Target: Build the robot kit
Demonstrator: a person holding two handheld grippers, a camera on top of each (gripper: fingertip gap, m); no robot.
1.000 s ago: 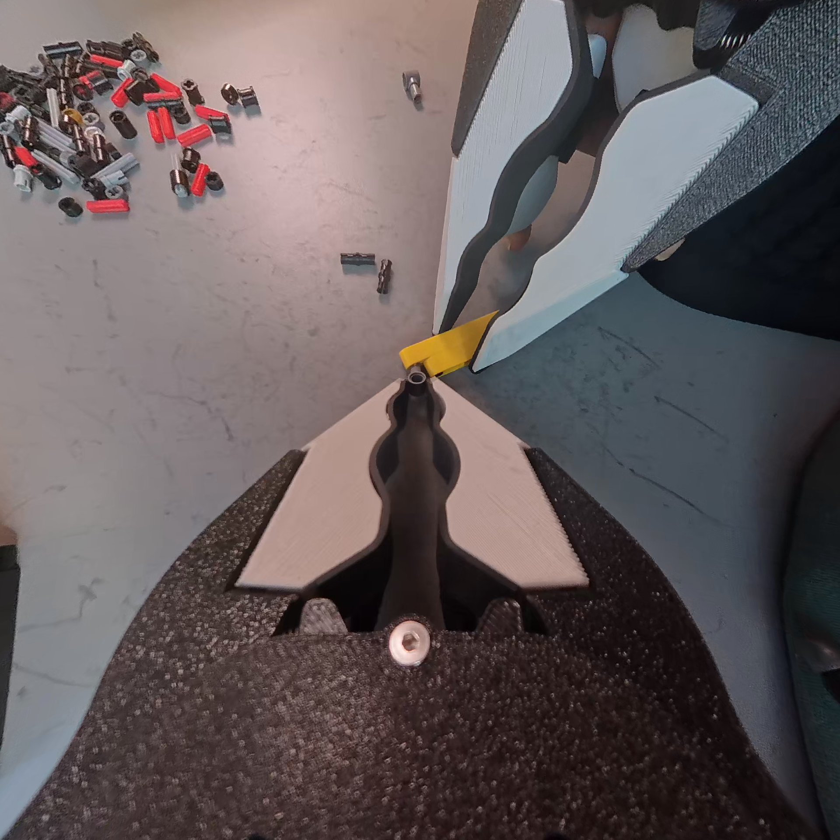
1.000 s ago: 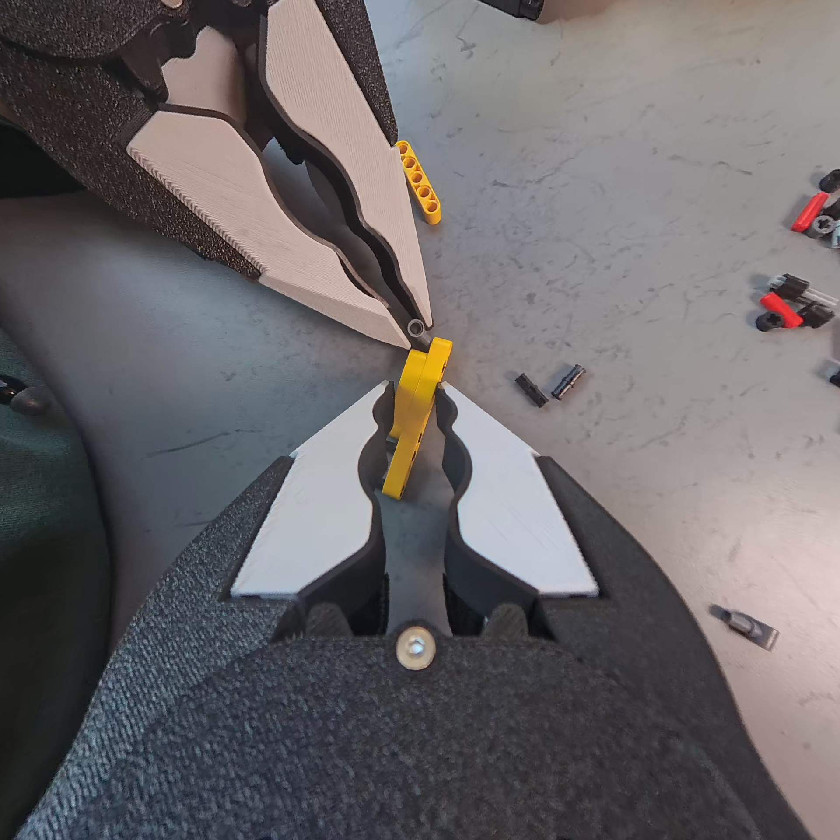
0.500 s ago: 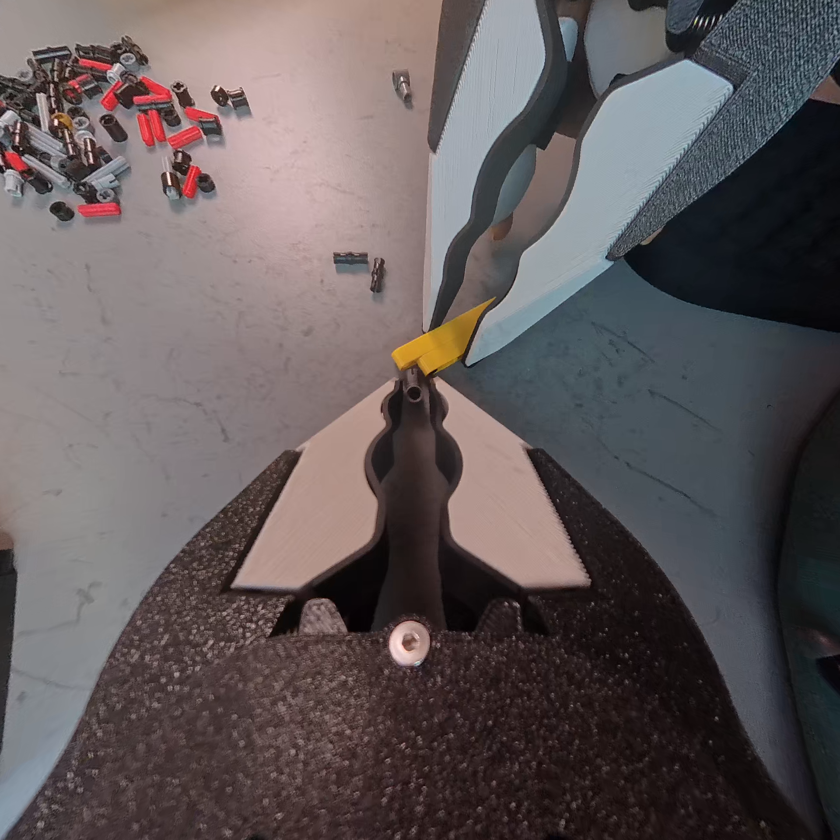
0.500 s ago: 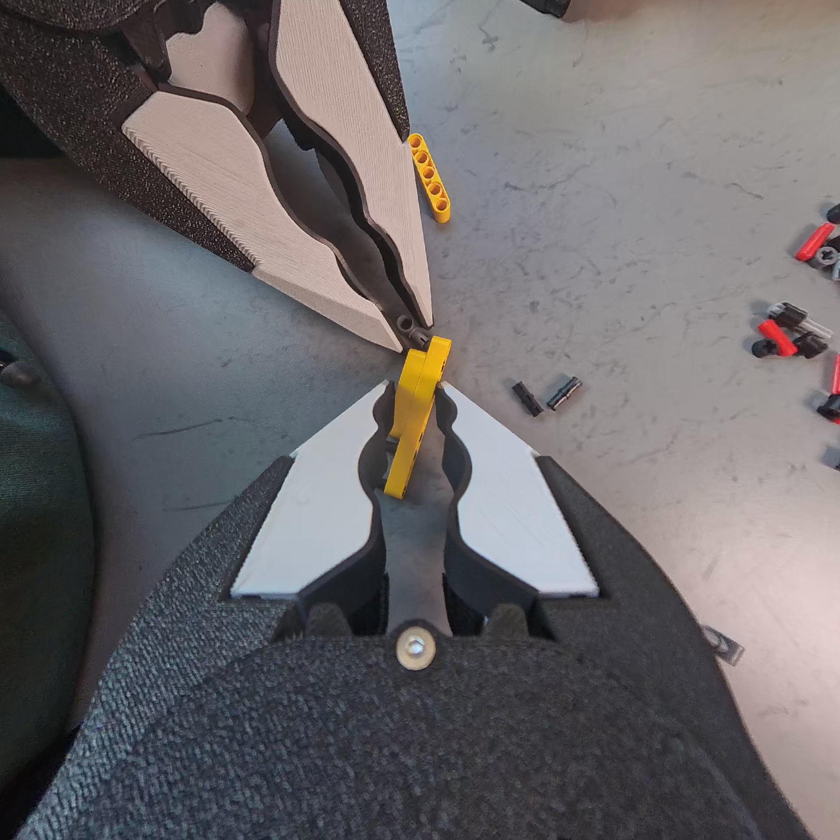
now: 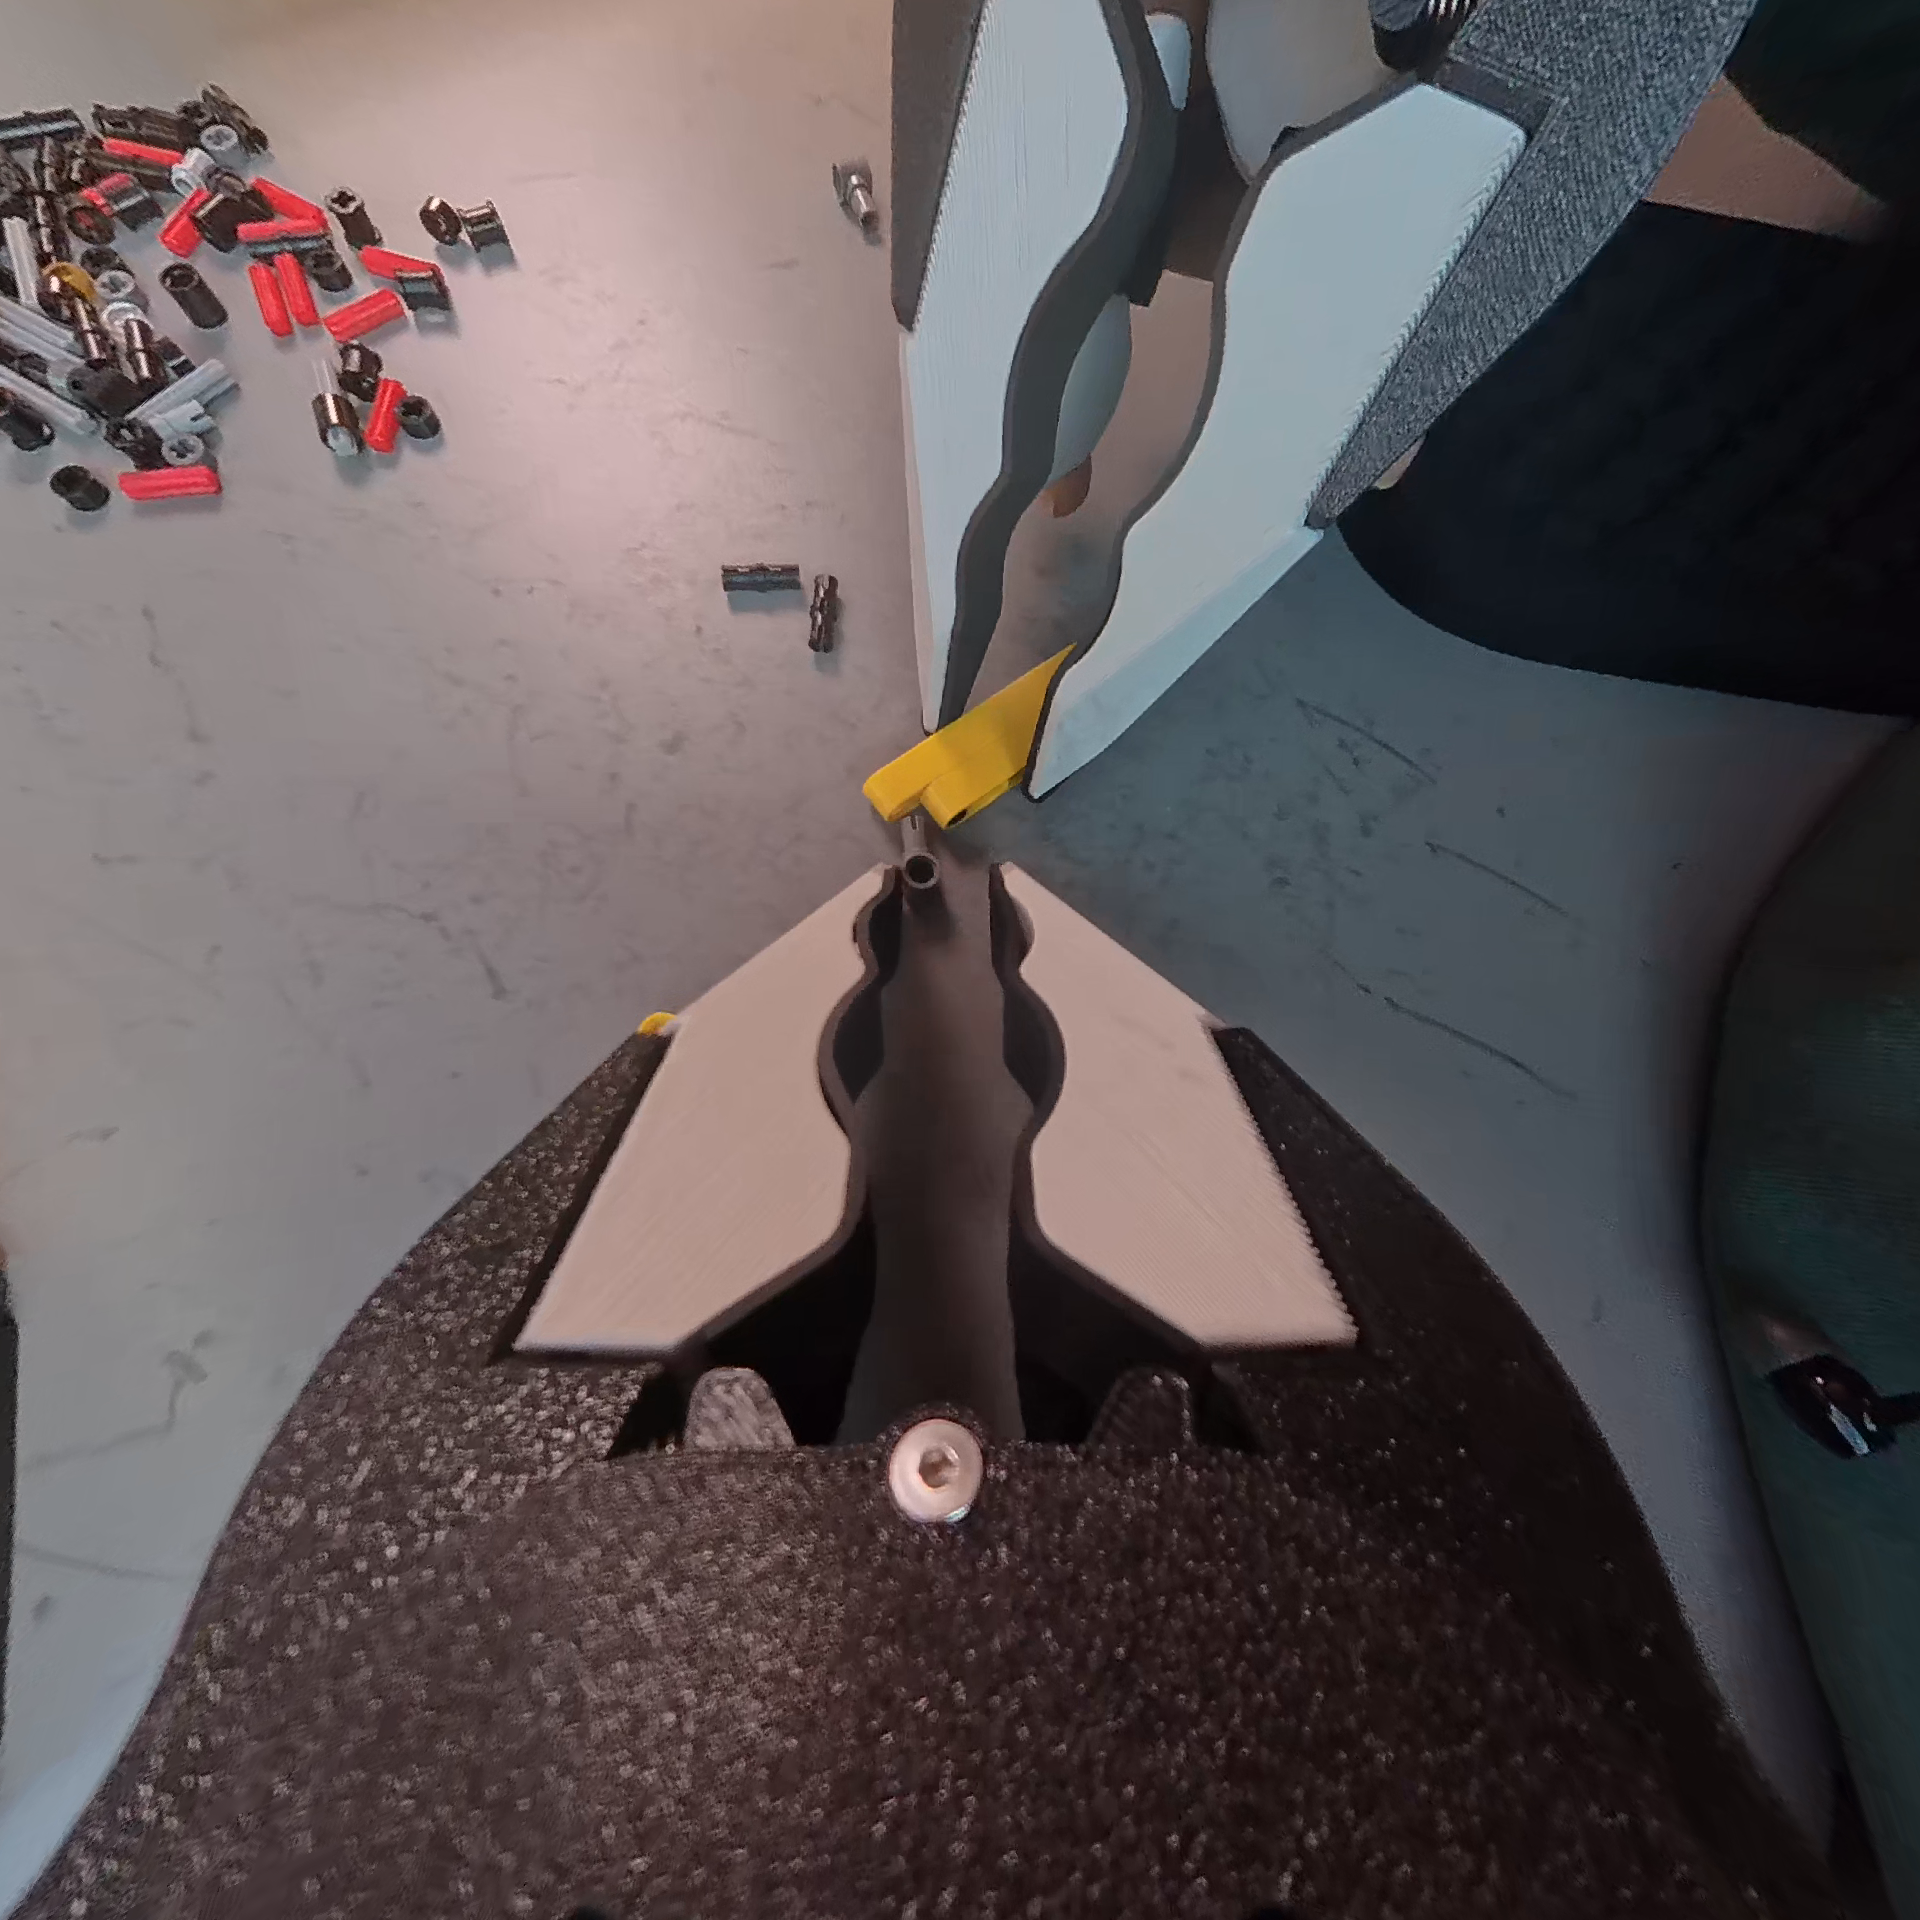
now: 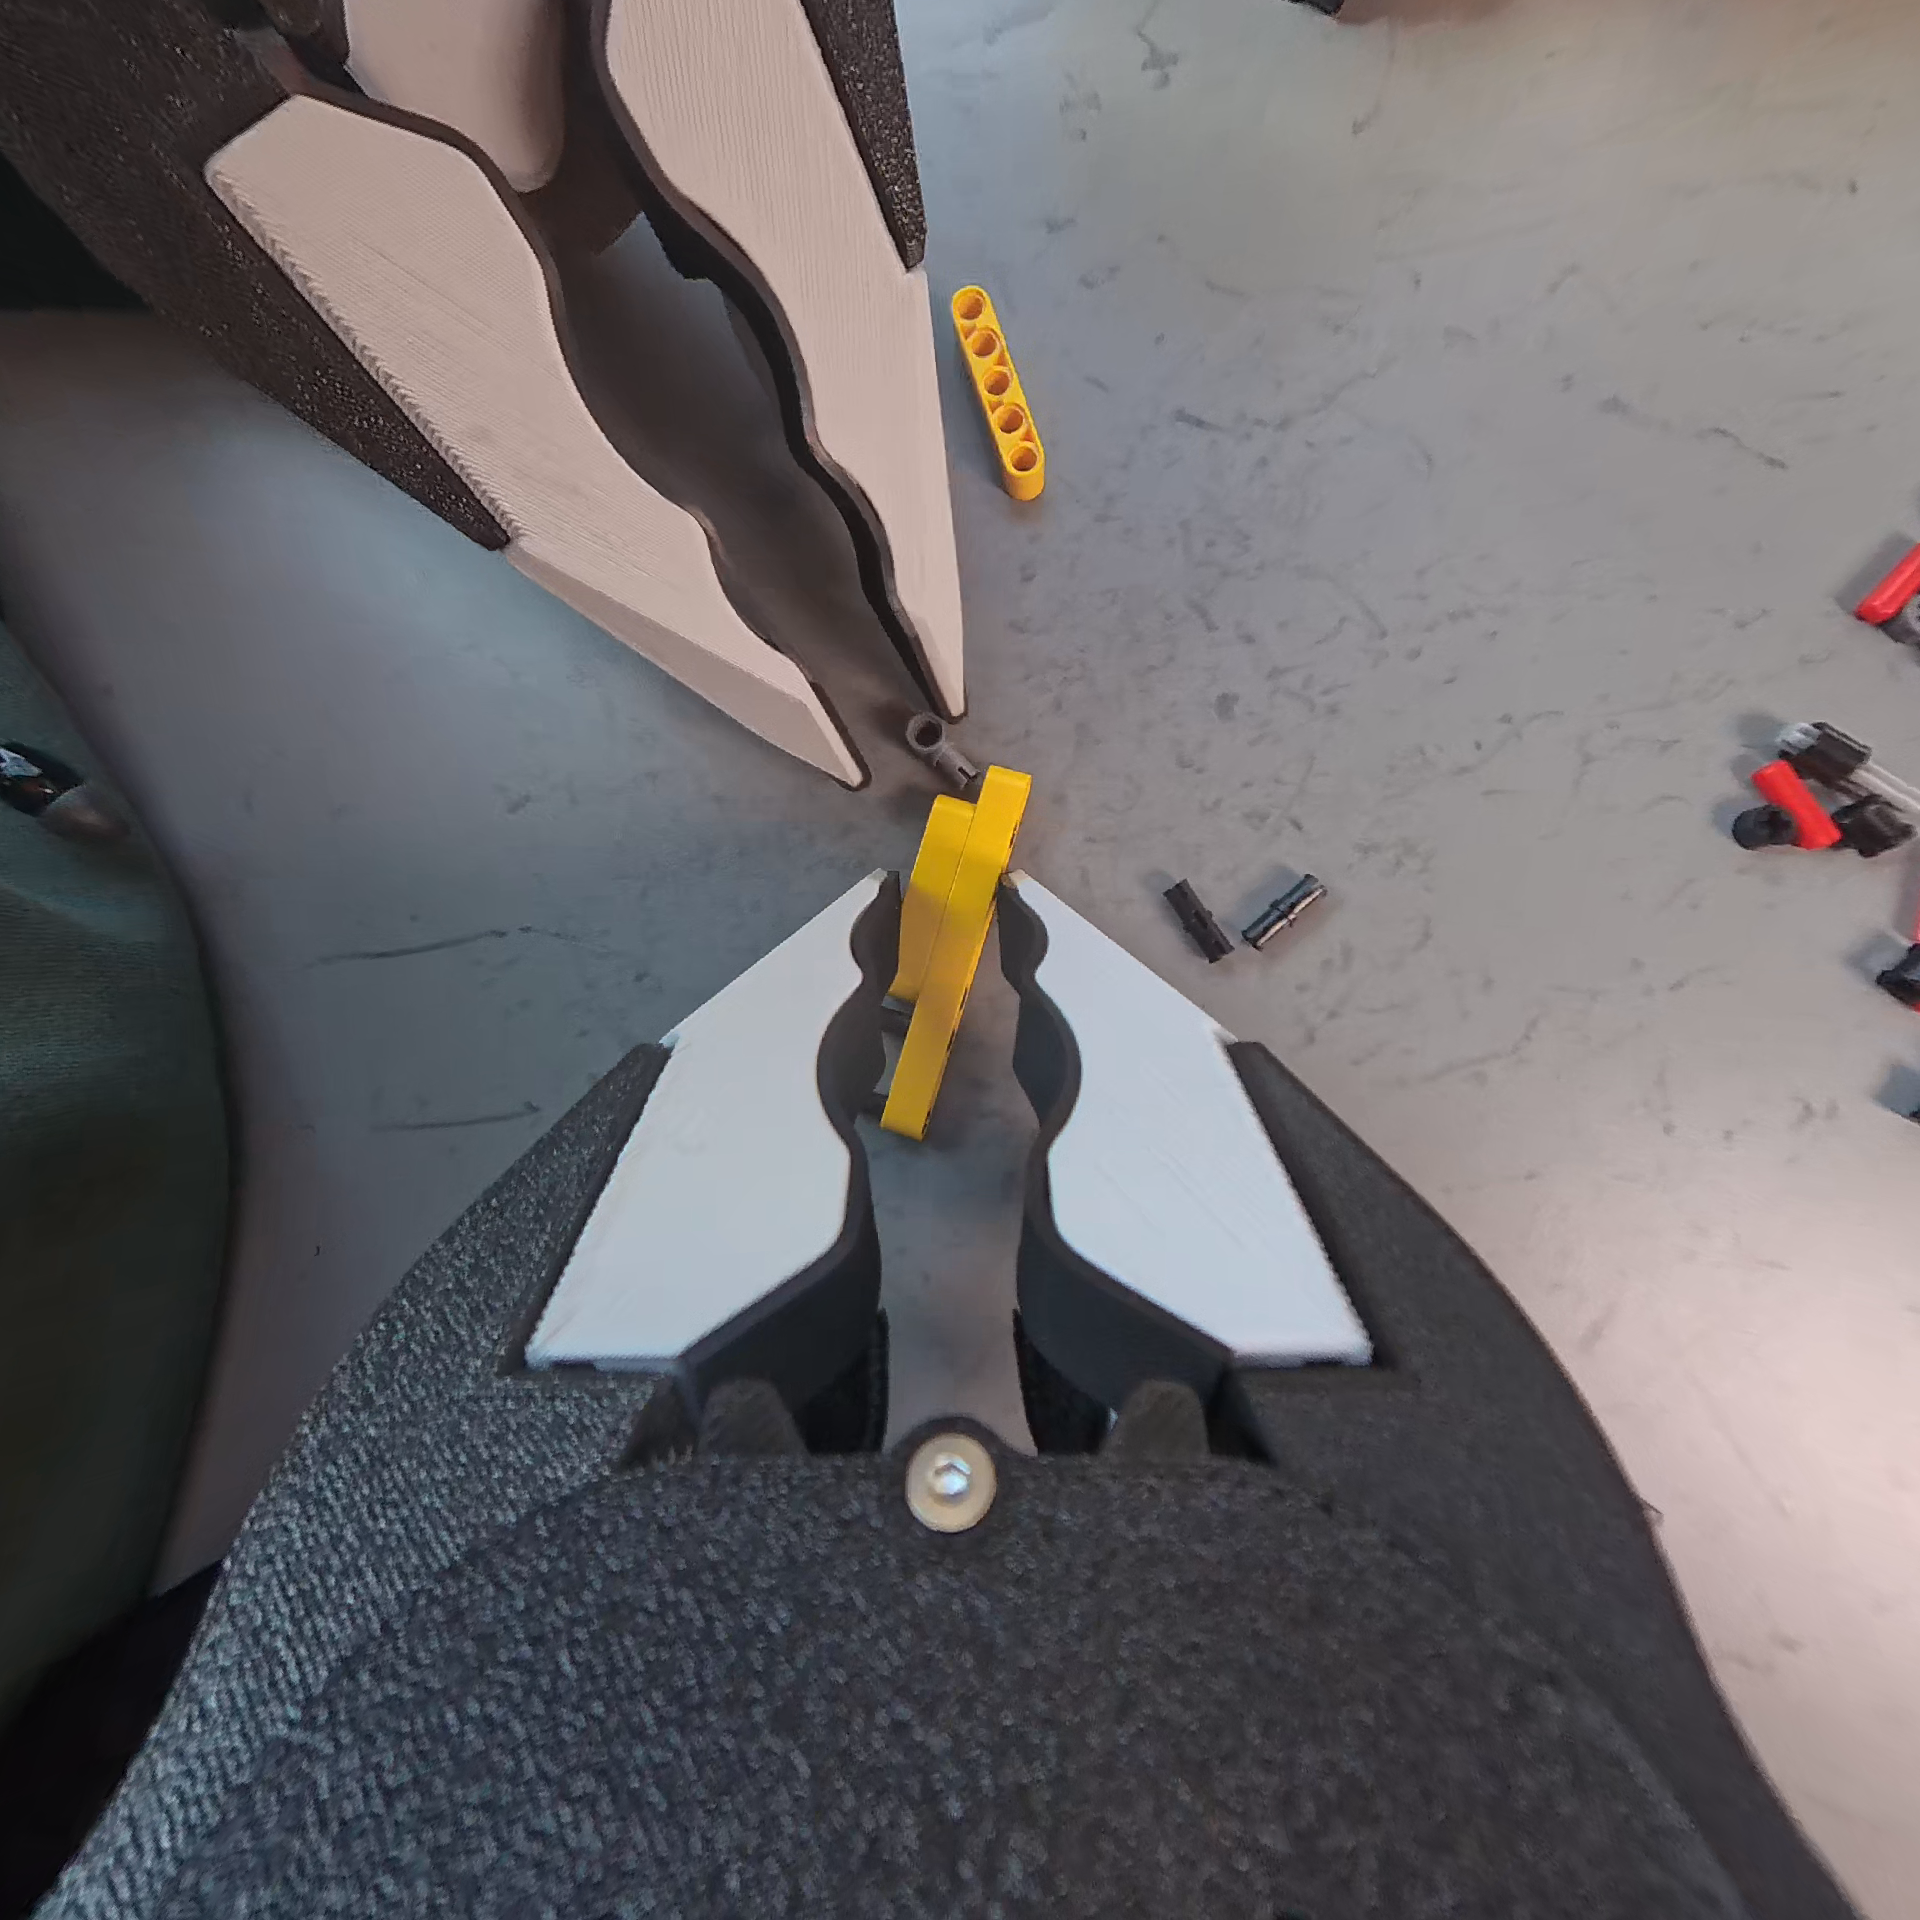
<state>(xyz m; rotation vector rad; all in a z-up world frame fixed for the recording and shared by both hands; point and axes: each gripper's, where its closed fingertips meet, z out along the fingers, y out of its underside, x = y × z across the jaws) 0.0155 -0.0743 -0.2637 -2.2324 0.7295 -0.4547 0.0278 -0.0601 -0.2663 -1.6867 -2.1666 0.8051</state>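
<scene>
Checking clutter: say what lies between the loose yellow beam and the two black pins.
Only bare table, seen in the right wrist view, between the yellow beam and the black pins.

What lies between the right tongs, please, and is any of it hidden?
Two yellow beams stacked flat together are clamped edge-on between the right tongs. Their far ends poke out beyond the tips, by a small grey pin. Their faces and holes are covered by the fingers.

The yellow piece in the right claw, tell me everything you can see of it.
The yellow piece looks like two flat plastic beams stacked face to face, held edge-up. The right claw is shut on its middle; its far end sticks out past the tips. A small grey pin, held by the left claw, meets that end.
</scene>
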